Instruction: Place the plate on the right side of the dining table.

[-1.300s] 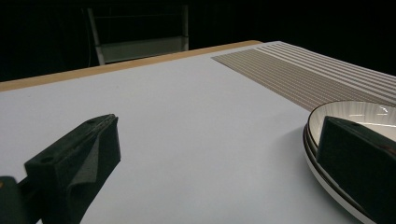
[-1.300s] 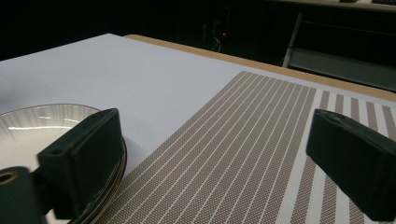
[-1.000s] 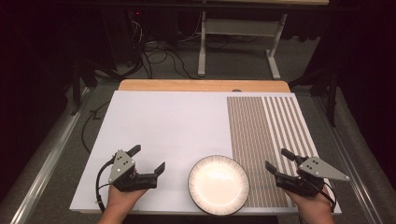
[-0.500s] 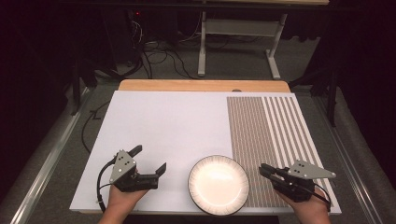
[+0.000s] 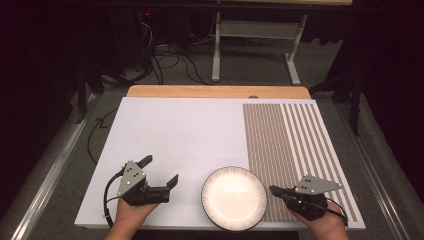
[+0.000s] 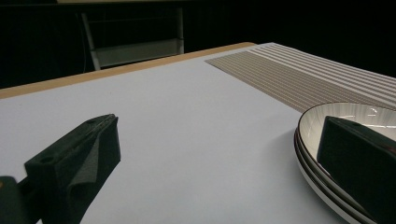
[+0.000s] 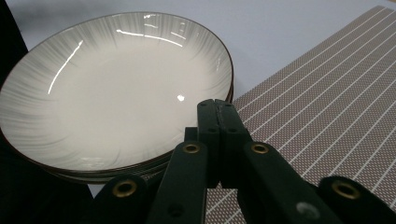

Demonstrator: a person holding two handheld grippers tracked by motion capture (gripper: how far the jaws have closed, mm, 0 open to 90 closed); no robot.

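A stack of shallow white plates (image 5: 233, 197) with grey streaked rims sits near the table's front edge, between my two grippers. In the right gripper view the plates (image 7: 116, 84) lie just beyond my jaws. My right gripper (image 5: 274, 190) is shut with nothing in it, its tips (image 7: 215, 106) right at the stack's right rim, above the striped mat. My left gripper (image 5: 159, 170) rests left of the plates with its jaws wide open and nothing between them. In the left gripper view the plates (image 6: 355, 111) show partly behind the right jaw of that gripper (image 6: 217, 128).
A white sheet (image 5: 185, 135) covers most of the table. A brown placemat with white stripes (image 5: 285, 145) lies on its right part. A wooden edge (image 5: 215, 91) runs along the back. Beyond it are a dark floor, cables and a metal stand (image 5: 255, 45).
My right gripper has shut its jaws and swung left and down toward the plates' right rim. The left gripper and the plates have stayed put.
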